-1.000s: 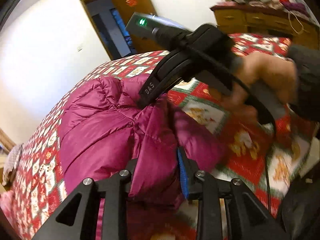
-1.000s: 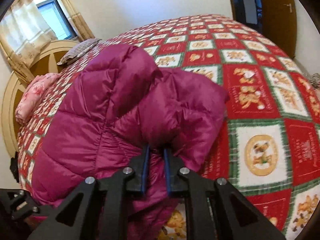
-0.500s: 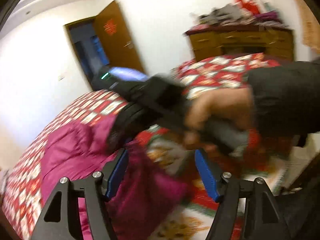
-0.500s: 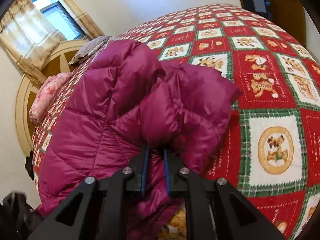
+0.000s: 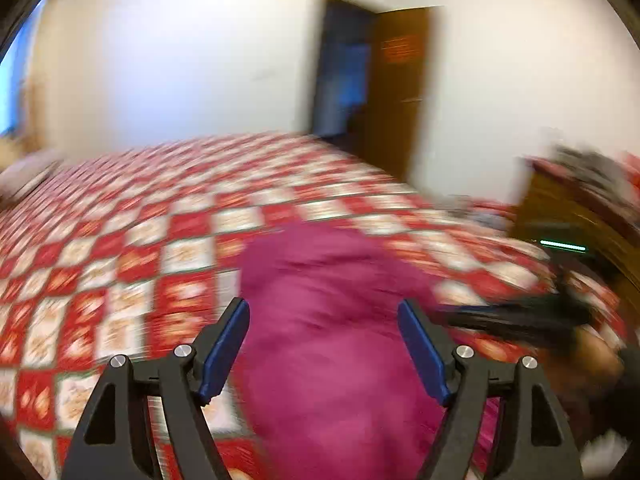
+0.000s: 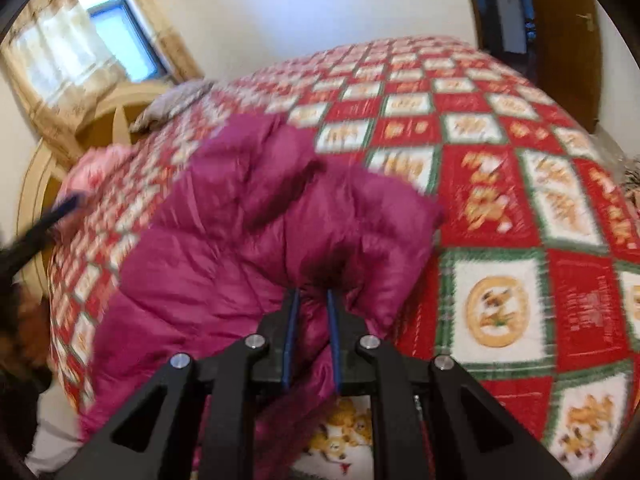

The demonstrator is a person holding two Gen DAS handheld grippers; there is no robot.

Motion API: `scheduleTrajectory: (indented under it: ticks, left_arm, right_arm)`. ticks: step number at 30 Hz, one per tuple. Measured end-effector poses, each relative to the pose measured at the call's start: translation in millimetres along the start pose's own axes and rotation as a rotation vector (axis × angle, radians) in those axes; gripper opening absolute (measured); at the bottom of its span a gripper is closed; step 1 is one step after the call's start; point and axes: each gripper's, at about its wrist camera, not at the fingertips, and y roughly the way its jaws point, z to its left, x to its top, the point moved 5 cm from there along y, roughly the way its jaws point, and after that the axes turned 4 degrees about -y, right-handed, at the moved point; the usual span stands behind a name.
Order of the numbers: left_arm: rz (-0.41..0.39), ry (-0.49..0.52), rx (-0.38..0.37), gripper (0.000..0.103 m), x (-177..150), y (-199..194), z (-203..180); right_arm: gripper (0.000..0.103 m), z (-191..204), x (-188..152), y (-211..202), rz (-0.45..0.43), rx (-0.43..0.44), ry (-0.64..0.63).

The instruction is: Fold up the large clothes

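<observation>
A magenta puffer jacket (image 6: 248,240) lies bunched on the red, white and green patchwork quilt (image 6: 520,208) of a bed. My right gripper (image 6: 313,296) is shut on a fold of the jacket near the bed's front edge. In the left wrist view the jacket (image 5: 328,320) lies below and ahead of my left gripper (image 5: 324,312), which is open and holds nothing. The right gripper shows blurred at the right of that view (image 5: 520,318), and the left gripper shows as a dark blur at the left edge of the right wrist view (image 6: 44,224).
A wooden headboard (image 6: 52,160), a grey pillow (image 6: 172,102) and a pink pillow (image 6: 96,164) are at the bed's far end under a curtained window (image 6: 104,32). An open brown door (image 5: 396,92) and a wooden dresser (image 5: 568,216) stand beyond the bed.
My left gripper let go of the jacket, opened wide and swung left to face along the bed. My right gripper kept its hold and tilted a little.
</observation>
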Motion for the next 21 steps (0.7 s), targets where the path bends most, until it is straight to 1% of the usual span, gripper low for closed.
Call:
scheduleTrajectory:
  ticks: [2, 3, 4, 5, 6, 8, 9, 10, 11, 13, 15, 16, 17, 19, 21]
  left_arm:
    - [0.042, -0.074, 0.07, 0.077, 8.0, 33.1, 10.8]
    - [0.056, -0.094, 0.095, 0.077, 7.9, 46.3, 11.6]
    - [0.074, -0.1, 0.129, 0.077, 6.3, 62.9, 11.0]
    - [0.085, -0.09, 0.156, 0.077, 3.2, 74.2, 7.6]
    - [0.104, -0.078, 0.192, 0.077, -2.3, 85.2, 3.8]
    - [0.126, -0.048, 0.235, 0.077, -8.7, 90.2, -1.7]
    - [0.122, -0.032, 0.253, 0.077, -12.5, 89.7, -5.6]
    - [0.111, -0.009, 0.279, 0.077, -17.1, 87.1, -12.2]
    - [0.103, 0.011, 0.3, 0.077, -19.5, 87.2, -12.7]
    - [0.096, 0.041, 0.325, 0.077, -20.9, 85.4, -15.0]
    - [0.098, 0.047, 0.324, 0.077, -22.9, 88.0, -13.1]
    - [0.106, 0.042, 0.312, 0.078, -23.7, 89.5, -12.7]
    - [0.114, 0.037, 0.303, 0.078, -24.2, 94.1, -11.1]
    - [0.131, 0.033, 0.294, 0.08, -25.7, 99.8, -13.0]
    - [0.144, 0.038, 0.302, 0.081, -27.1, 106.3, -15.4]
  right_arm:
    - [0.015, 6.6, 21.8, -19.6, -0.054, -0.033, 0.03]
    - [0.016, 10.6, 32.7, -27.0, -0.078, -0.051, 0.046]
    - [0.022, 15.5, 45.5, -32.1, -0.099, -0.058, 0.076]
    - [0.025, 20.6, 58.3, -33.1, -0.114, -0.044, 0.124]
    - [0.025, 24.2, 69.0, -30.2, -0.127, -0.02, 0.182]
    - [0.025, 26.8, 82.3, -17.9, -0.141, 0.027, 0.294]
    - [0.025, 27.2, 87.6, -5.0, -0.142, 0.039, 0.359]
    - [0.025, 27.8, 88.9, 4.1, -0.14, 0.033, 0.388]
    - [0.025, 26.9, 88.6, 19.8, -0.138, 0.005, 0.41]
    - [0.025, 24.8, 80.0, 45.5, -0.12, -0.087, 0.383]
    - [0.025, 18.0, 65.7, 62.6, -0.101, -0.199, 0.325]
    - [0.025, 12.0, 58.9, 65.9, -0.099, -0.234, 0.308]
    - [0.024, 5.5, 51.6, 69.9, -0.101, -0.26, 0.296]
    - [0.024, -5.3, 42.5, 69.5, -0.114, -0.284, 0.277]
    - [0.028, -10.6, 39.9, 69.1, -0.12, -0.311, 0.247]
